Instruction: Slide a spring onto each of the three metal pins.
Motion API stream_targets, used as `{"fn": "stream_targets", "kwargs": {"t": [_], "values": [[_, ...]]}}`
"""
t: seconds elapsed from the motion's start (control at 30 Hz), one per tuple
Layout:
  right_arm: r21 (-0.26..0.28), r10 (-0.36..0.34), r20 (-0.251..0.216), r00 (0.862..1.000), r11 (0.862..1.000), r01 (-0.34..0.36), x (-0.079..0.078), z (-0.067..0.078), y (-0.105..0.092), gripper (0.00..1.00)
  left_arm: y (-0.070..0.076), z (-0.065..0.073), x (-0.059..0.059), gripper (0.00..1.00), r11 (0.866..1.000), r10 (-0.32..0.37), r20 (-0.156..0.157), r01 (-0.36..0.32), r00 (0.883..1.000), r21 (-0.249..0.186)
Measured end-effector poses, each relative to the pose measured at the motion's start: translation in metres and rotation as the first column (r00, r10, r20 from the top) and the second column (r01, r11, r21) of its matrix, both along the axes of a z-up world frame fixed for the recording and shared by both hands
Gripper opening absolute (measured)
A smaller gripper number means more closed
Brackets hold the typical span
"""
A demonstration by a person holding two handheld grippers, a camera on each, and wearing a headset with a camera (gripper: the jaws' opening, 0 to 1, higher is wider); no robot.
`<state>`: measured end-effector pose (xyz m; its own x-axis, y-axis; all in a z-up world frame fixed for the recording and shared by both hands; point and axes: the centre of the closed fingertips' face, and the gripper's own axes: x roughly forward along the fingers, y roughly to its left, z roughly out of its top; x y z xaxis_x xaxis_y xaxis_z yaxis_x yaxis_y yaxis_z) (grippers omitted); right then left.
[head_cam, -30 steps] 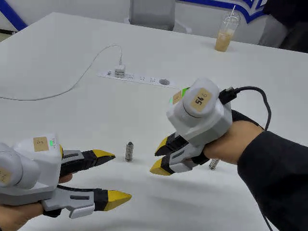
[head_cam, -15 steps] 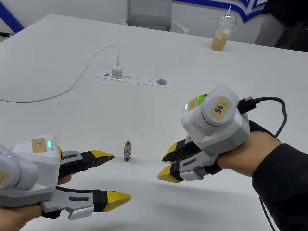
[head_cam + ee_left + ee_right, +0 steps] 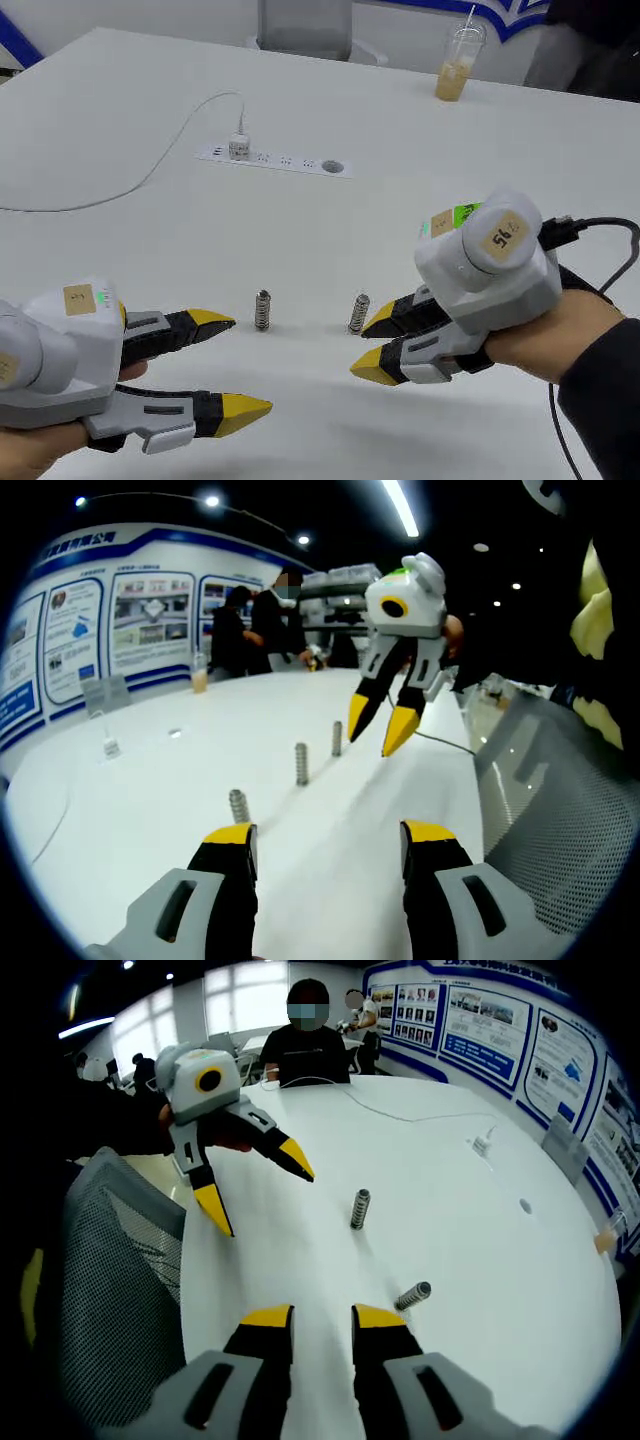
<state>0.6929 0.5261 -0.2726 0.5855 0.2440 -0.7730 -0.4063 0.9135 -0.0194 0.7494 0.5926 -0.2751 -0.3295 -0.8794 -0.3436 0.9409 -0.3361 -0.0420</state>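
Observation:
Two small metal springs stand on the white table [image 3: 150, 240] between my grippers: one upright [image 3: 263, 310], one leaning [image 3: 359, 313] just off the right gripper's upper tip. In the left gripper view three springs line up, near [image 3: 238, 805], middle [image 3: 300, 763] and far [image 3: 336, 738]. The right gripper view has an upright spring [image 3: 360, 1208] and a tilted one [image 3: 412, 1295] close to its jaws. My left gripper [image 3: 235, 365] [image 3: 330, 835] [image 3: 262, 1198] is open and holds nothing. My right gripper [image 3: 372, 345] [image 3: 322, 1317] [image 3: 377, 733] is open with a narrower gap, also holding nothing.
A white power strip [image 3: 275, 160] with a plugged charger and its white cable [image 3: 150, 175] lies farther back. An iced drink cup [image 3: 452, 70] stands at the far edge. The right gripper's black cable [image 3: 600, 225] trails right. A mesh chair [image 3: 110, 1290] is beside the table.
My right gripper has moved right and toward me, uncovering the leaning spring beside the upright one. The left gripper has stayed put. The head view has shifted slightly.

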Motion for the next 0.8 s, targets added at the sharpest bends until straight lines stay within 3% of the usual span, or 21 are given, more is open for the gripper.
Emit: {"fn": "stream_targets", "kwargs": {"t": [0.47,0.8], "values": [[0.025,-0.092,0.03,0.995,0.996,0.091,-0.024,-0.003,-0.023,0.26,-0.001,0.0,0.001,0.6,1.0,0.0,0.001,0.0,1.0,0.004],[0.029,-0.169,0.053,0.984,0.985,0.167,-0.047,-0.004,-0.044,0.28,-0.001,0.0,0.001,0.61,1.0,-0.003,0.005,0.003,1.0,0.008]]}}
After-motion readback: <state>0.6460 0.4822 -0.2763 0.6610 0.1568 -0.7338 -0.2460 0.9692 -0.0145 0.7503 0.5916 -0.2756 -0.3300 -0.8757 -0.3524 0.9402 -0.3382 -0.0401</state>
